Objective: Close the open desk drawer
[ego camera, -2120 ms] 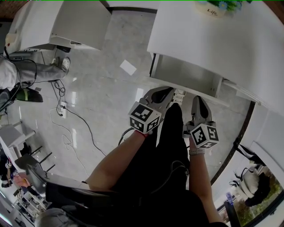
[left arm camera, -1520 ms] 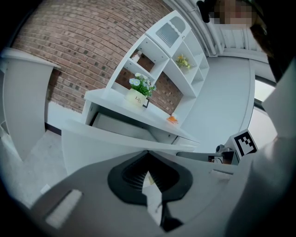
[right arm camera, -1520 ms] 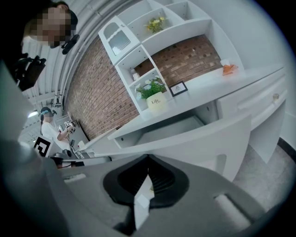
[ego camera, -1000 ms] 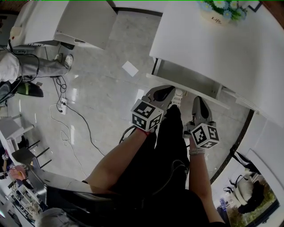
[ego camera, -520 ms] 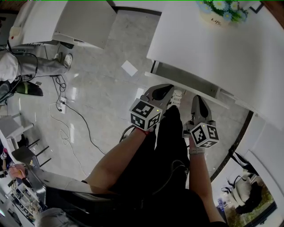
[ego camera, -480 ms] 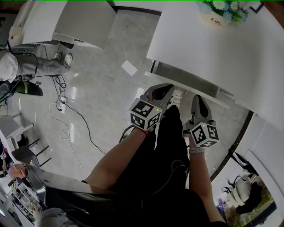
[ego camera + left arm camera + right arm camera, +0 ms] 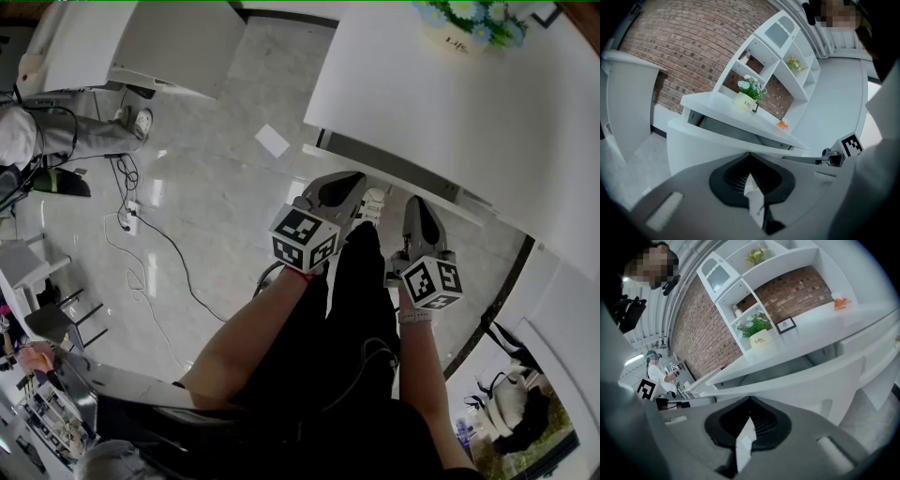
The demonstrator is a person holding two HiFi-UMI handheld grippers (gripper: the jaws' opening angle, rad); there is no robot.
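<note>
Two grippers: left gripper (image 7: pixel 354 180) & right gripper (image 7: pixel 413 204) side by side, tips at the drawer front, prob. touching it.
Jaws: both pairs pressed together, nothing btwn.
Drawer: white flat-fronted desk drawer (image 7: pixel 703 147) under white tabletop (image 7: pixel 469 103), at 12 o'clock of both grippers; only a dark slit shows, so nearly in.
Handling: stiff panel on slides, prob. light, with a smooth, slippery face. No grip needed; push w/ closed tips either side of centre, evenly, to avoid skew.
</note>
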